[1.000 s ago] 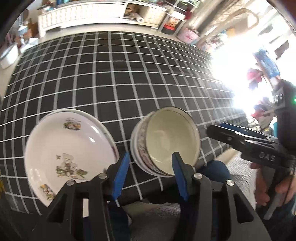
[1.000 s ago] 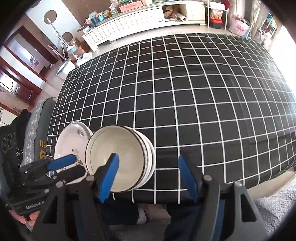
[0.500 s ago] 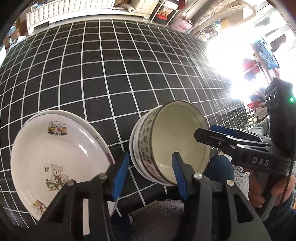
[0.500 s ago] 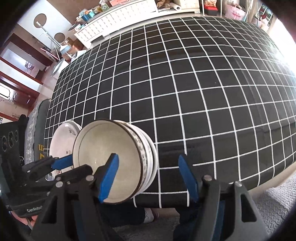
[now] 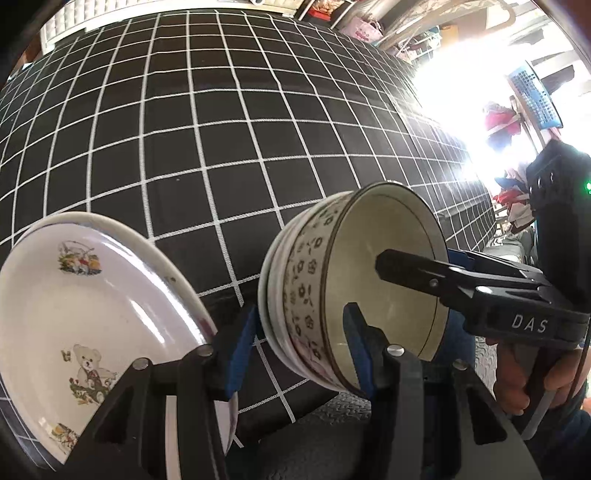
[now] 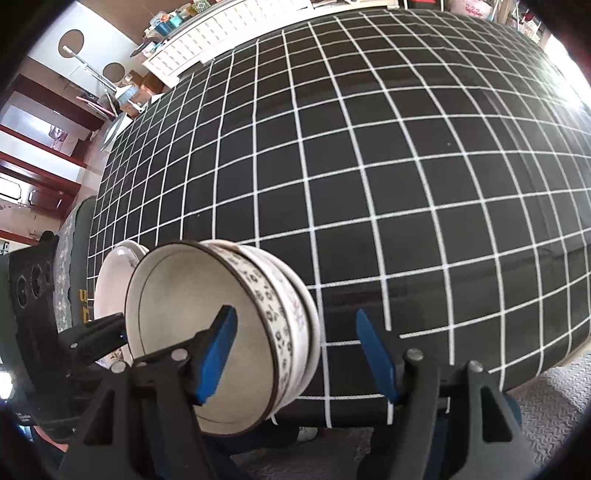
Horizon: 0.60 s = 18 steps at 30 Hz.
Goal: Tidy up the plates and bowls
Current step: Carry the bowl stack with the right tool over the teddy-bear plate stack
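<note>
A stack of nested bowls (image 5: 317, 291) with a flower-patterned top bowl stands near the table's front edge; it also shows in the right wrist view (image 6: 236, 325). My left gripper (image 5: 299, 347) has its blue pads on either side of the stack's near wall, one outside and one inside the top bowl. My right gripper (image 6: 295, 354) is open around the stack's right rim, its left finger inside the top bowl. White plates with a teddy-bear print (image 5: 92, 314) lie stacked just left of the bowls.
The table is covered by a black cloth with a white grid (image 6: 369, 166). Its front edge runs close under the bowls. White cabinets (image 6: 229, 33) and clutter stand beyond the far edge.
Both grippers have moved forward and lower onto the bowl stack. The left pads now straddle its wall, and the right finger reaches deeper into the top bowl.
</note>
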Each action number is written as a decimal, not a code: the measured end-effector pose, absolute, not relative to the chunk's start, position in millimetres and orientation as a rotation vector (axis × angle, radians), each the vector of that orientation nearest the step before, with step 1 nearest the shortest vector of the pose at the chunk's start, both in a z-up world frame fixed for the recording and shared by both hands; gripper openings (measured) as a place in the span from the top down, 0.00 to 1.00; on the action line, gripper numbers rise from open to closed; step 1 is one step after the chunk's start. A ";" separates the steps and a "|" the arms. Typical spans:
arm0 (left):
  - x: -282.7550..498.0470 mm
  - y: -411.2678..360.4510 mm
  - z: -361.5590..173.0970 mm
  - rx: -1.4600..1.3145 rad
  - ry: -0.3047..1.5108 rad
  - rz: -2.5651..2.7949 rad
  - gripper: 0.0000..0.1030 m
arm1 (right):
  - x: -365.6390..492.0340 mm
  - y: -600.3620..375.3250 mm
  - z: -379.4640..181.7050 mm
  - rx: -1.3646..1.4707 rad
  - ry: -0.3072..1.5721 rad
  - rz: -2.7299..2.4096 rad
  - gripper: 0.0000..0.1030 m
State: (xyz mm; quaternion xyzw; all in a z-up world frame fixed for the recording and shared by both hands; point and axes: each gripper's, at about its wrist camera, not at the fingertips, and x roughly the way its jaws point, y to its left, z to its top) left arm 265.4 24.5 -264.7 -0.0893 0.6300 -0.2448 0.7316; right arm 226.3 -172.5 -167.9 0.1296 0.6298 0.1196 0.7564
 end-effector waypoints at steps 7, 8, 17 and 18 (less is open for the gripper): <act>265.1 16.7 -279.9 -0.181 1.405 -0.545 0.56 | 228.7 -176.4 -177.6 0.338 1.399 0.303 0.31; 263.8 15.9 -280.2 -0.182 1.402 -0.544 0.56 | 228.9 -177.0 -178.7 0.347 1.402 0.306 0.31; 257.6 6.7 -280.1 -0.152 1.383 -0.553 0.55 | 224.1 -189.0 -184.8 0.403 1.393 0.319 0.35; 256.5 5.0 -280.4 -0.140 1.379 -0.557 0.54 | 224.3 -189.1 -185.8 0.416 1.398 0.331 0.38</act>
